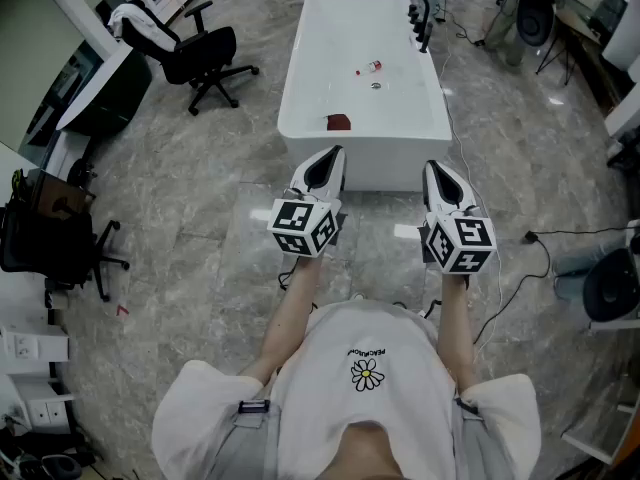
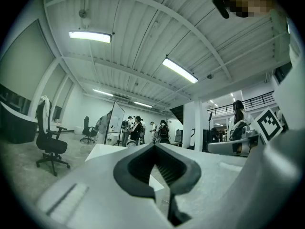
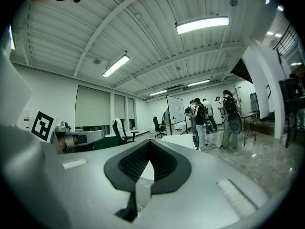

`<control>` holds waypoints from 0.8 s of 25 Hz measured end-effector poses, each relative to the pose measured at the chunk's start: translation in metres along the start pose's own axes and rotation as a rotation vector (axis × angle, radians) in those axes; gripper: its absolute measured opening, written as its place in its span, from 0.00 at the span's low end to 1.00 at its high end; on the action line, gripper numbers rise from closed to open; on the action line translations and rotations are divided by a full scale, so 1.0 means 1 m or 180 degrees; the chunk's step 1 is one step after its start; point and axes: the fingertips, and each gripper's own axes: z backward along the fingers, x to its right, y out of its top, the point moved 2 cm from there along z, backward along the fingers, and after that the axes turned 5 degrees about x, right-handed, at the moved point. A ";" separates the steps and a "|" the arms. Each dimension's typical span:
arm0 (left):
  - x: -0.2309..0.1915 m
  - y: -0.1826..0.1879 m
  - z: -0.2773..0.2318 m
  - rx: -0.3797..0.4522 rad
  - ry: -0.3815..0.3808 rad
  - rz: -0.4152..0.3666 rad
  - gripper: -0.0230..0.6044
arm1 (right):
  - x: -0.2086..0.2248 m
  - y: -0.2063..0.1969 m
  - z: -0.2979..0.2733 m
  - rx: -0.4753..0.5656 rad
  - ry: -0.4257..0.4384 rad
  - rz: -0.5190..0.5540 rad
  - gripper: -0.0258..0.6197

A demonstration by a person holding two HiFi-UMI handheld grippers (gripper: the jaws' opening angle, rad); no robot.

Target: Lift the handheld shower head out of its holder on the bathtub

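Observation:
The white bathtub stands on the floor ahead of me. Black tap fittings with the handheld shower head rise from its far right rim. In the head view my left gripper and right gripper are held side by side in the air, short of the tub's near end. Both point toward the tub, are shut, and hold nothing. The left gripper view has the shut left gripper over a corner of the tub. The right gripper view shows the shut right gripper, the tub and the black fittings far off.
Inside the tub lie a small red-and-white bottle and a dark red object. A black office chair stands left of the tub. A cable runs over the floor at the right. Several people stand beyond the tub.

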 end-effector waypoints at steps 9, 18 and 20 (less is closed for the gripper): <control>0.000 0.004 -0.008 0.0042 0.0057 -0.0026 0.04 | 0.015 0.006 0.001 0.0055 0.0030 -0.0021 0.08; 0.008 -0.020 0.018 -0.0077 0.0310 0.0045 0.04 | 0.022 -0.019 0.020 0.0006 0.0362 -0.0403 0.08; 0.013 -0.027 0.025 -0.0118 0.0356 0.0074 0.04 | 0.024 -0.029 0.028 -0.0041 0.0367 -0.0502 0.08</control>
